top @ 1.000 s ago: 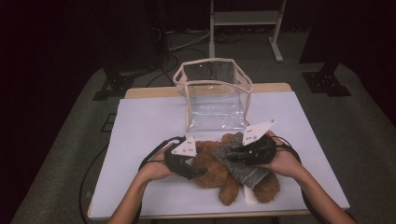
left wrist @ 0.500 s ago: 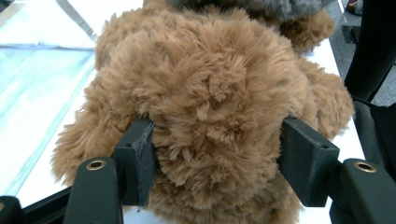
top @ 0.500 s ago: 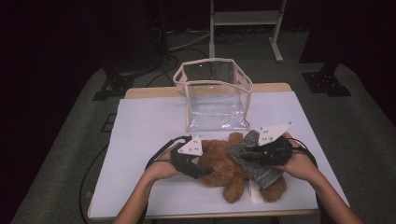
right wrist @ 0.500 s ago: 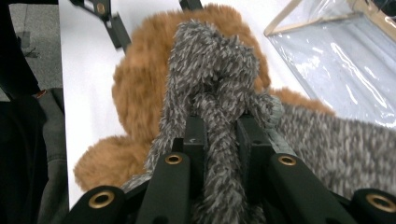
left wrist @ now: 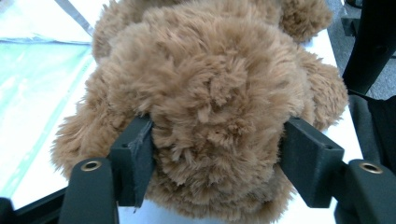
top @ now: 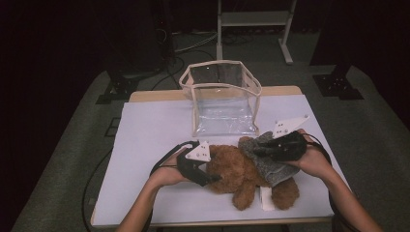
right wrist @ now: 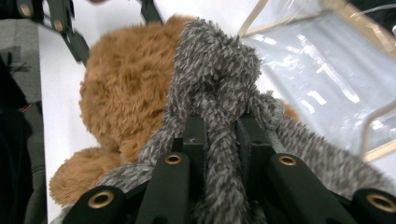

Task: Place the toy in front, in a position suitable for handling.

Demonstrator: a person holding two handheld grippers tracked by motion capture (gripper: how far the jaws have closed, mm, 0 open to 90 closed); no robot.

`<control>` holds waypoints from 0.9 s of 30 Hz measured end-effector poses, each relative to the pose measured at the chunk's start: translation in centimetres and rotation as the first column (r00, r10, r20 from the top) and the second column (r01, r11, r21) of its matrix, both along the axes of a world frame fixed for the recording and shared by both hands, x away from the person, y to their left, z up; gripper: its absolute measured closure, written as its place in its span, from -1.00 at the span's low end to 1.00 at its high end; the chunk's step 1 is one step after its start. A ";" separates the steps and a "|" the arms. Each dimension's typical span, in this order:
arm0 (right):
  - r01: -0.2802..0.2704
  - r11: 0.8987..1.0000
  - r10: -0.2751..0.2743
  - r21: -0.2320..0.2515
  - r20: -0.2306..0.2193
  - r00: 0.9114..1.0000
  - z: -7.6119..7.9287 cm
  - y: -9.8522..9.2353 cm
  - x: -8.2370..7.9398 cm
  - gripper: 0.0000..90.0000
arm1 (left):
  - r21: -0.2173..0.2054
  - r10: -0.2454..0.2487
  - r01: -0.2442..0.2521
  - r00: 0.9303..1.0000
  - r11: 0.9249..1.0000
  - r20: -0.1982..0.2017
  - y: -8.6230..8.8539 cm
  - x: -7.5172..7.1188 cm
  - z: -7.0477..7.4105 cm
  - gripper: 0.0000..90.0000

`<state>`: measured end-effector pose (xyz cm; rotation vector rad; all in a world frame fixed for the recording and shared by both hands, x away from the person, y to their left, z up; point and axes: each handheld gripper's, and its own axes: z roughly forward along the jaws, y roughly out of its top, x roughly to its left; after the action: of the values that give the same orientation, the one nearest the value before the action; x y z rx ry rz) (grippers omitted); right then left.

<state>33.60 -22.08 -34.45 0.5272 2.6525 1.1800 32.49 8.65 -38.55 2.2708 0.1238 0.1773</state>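
A brown teddy bear [top: 239,171] is laid on its back near the front edge of the tabletop [top: 145,145], a little right of the middle. Its long body is stretched from the head, on the left gripper's [top: 200,169] side, to the legs, which are pointed at the front right corner. A grey fuzzy garment [top: 266,157] is draped over the bear's middle, on the side nearer the right gripper [top: 278,147]. In the right gripper view a twisted bunch of the grey garment [right wrist: 219,107] is pinched tight between the nearly closed fingers [right wrist: 194,135]. So the right hand is the nearer one for any pull on the cloth, and the pull would be made along the bear's body, away from the head. In the left gripper view the bear's head [left wrist: 210,102] is seen between the two fingers [left wrist: 135,154], one on each side, half open. These fingers have just been opening; fur is touched on both sides, but the squeeze looks soft, and a firm hold cannot be told. A clear plastic bag [top: 222,96] with a cream rim is stood open behind the bear, toward the back edge. The tabletop is covered with a pale sheet, smooth and flat. A dark floor, cables and a metal stand [top: 254,24] are seen in the room behind.
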 end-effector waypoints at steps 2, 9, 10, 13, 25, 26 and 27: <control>-0.012 1.000 0.012 0.004 -0.016 1.000 -0.5 0.2 -0.2 0.68 | -0.028 -0.007 0.007 1.000 1.000 -0.001 0.2 0.0 0.6 -0.30; -0.089 0.996 0.089 -0.005 -0.040 0.995 -0.8 1.1 -1.8 0.67 | -0.015 -0.031 0.030 0.999 0.999 -0.034 -0.6 0.1 0.8 -0.29; -0.094 0.996 0.094 -0.007 -0.034 0.995 -0.6 1.3 -1.8 0.67 | -0.014 -0.033 0.033 0.998 0.999 -0.047 -0.7 0.1 0.5 -0.28; -0.106 0.994 0.105 -0.011 -0.029 0.994 -0.3 1.7 -1.5 0.67 | 0.000 -0.047 0.047 0.998 0.999 -0.052 -0.9 -0.2 0.3 -0.26; -0.057 0.998 0.056 -0.035 -0.041 0.998 0.5 -0.5 0.0 0.67 | 0.084 -0.082 0.082 0.997 0.993 -0.006 -1.2 -1.2 0.6 -0.25; -0.044 0.999 0.042 -0.031 -0.044 0.998 0.5 -1.3 -0.1 0.67 | 0.085 -0.081 0.082 0.997 0.993 -0.007 -1.3 -1.3 0.6 -0.25; -0.029 0.999 0.027 -0.027 -0.051 0.998 0.6 -2.1 -0.1 0.67 | 0.090 -0.086 0.086 0.996 0.992 -0.006 -1.3 -1.4 0.7 -0.25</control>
<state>33.52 -24.20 -33.83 0.5232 2.7227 1.1514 31.12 7.31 -37.89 2.3613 0.0192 0.1378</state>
